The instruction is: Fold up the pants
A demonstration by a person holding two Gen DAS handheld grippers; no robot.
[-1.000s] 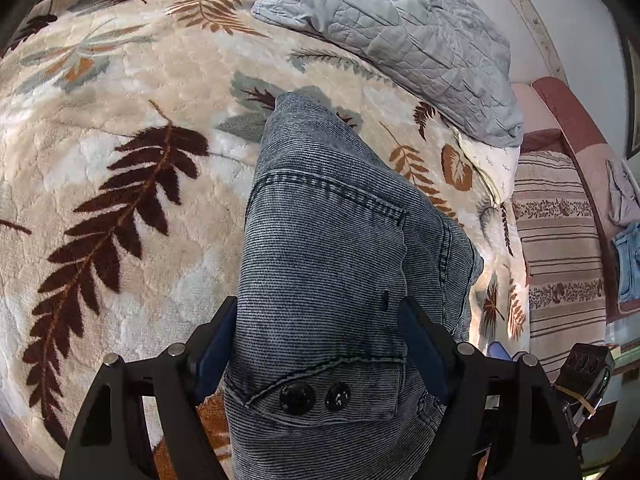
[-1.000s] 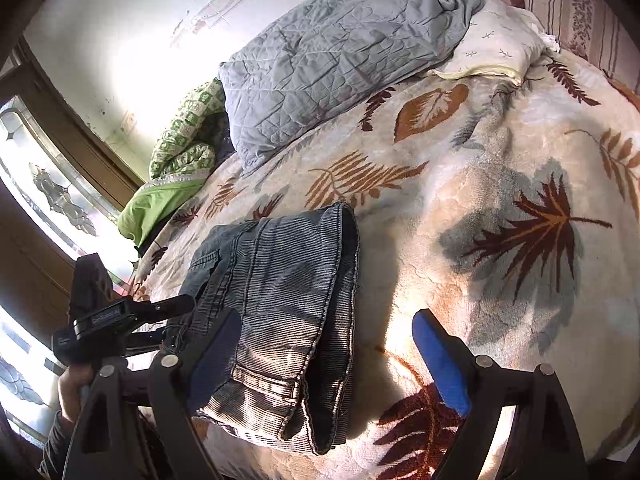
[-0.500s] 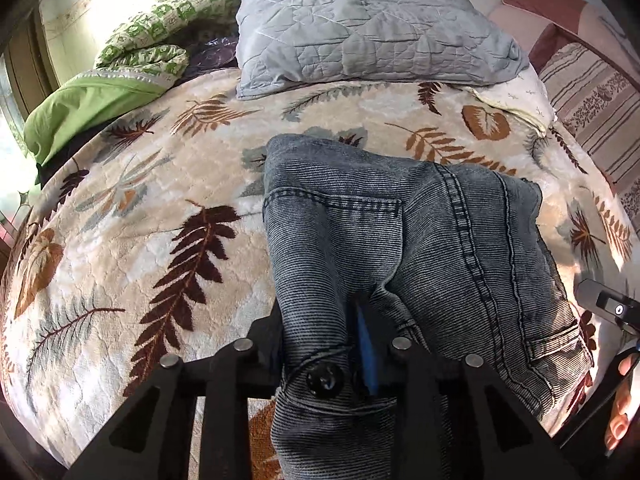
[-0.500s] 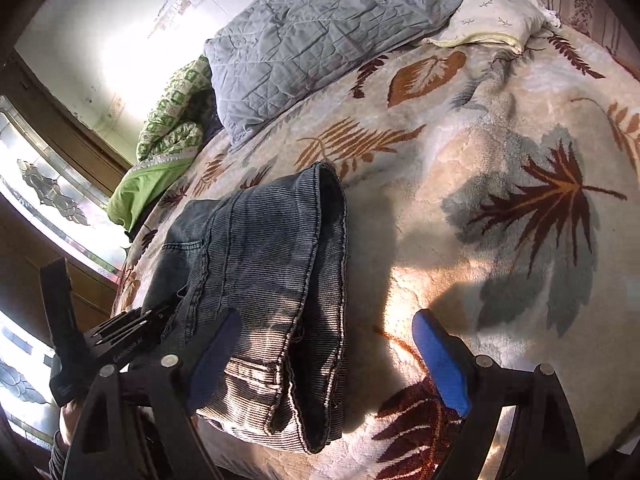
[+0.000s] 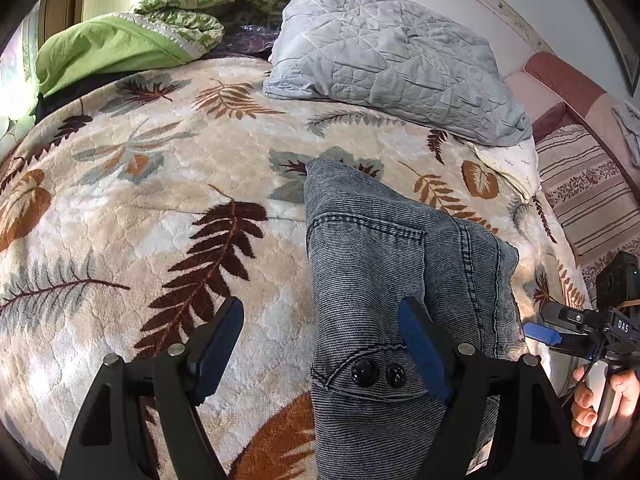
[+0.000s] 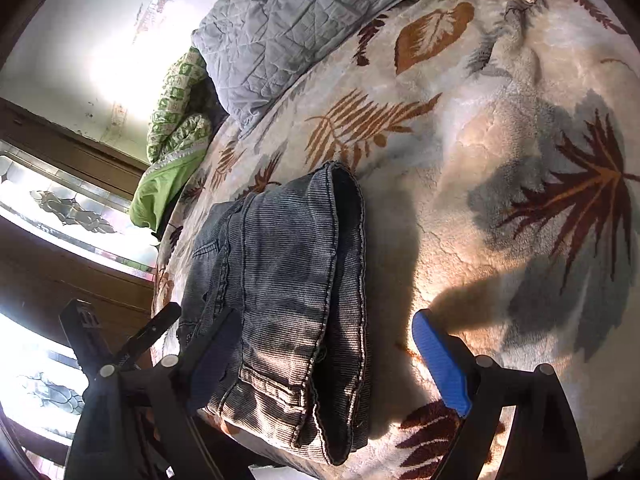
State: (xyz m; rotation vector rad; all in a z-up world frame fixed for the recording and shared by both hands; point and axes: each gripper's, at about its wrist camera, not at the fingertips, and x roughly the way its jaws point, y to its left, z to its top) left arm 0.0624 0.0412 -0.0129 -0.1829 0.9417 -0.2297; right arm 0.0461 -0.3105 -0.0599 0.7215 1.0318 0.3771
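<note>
One pair of grey denim pants [image 5: 384, 280], folded into a compact stack on the leaf-print blanket [image 5: 160, 208], long axis running 6 to 12 o'clock. Left gripper [image 5: 320, 340]: nearer, jaws opening, right pad against the waistband, gripping nothing. Right gripper [image 6: 324, 360]: jaws apart, empty, stack at its 11 o'clock.

Surface: bed under a cream plush leaf-print blanket [image 5: 132, 216]
Lying on it: folded grey-blue corduroy pants [image 5: 372, 264], grey quilted pillow [image 5: 384, 56], green patterned bedding [image 5: 132, 36]

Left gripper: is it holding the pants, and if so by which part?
Nothing is held. The left gripper is opening, its pads clear of the pants, whose waistband lies partly between them.
</note>
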